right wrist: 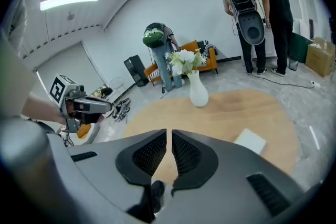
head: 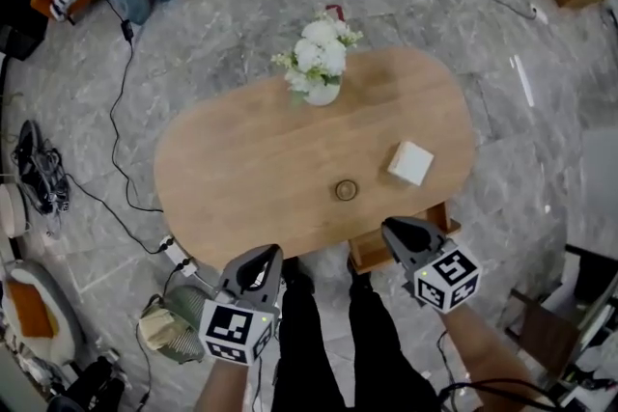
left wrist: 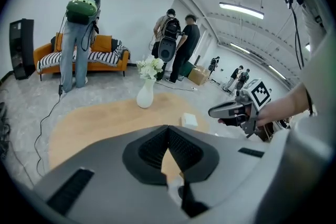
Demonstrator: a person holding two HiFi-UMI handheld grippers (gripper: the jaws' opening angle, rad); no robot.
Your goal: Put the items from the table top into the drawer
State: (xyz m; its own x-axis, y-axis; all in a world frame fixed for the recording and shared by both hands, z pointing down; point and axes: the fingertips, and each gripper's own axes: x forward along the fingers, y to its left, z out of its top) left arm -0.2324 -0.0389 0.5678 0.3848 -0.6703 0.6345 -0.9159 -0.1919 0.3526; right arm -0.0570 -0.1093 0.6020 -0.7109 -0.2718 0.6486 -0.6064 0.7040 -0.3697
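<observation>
The left gripper [head: 265, 258] and the right gripper [head: 394, 233], at lower centre, both have their jaws together and hold nothing. Just above them, the white box [head: 410, 162] and the small round item [head: 346, 190] lie on the table [head: 241, 169]. What looks like the drawer [head: 372, 254] sits between the grippers and likely needs pulling out first, so the jaws should part before reaching for it.

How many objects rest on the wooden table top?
3: a vase of white flowers at the far edge, a white square box near the right end, a small round brown object by the near edge. Nothing else shows.
</observation>
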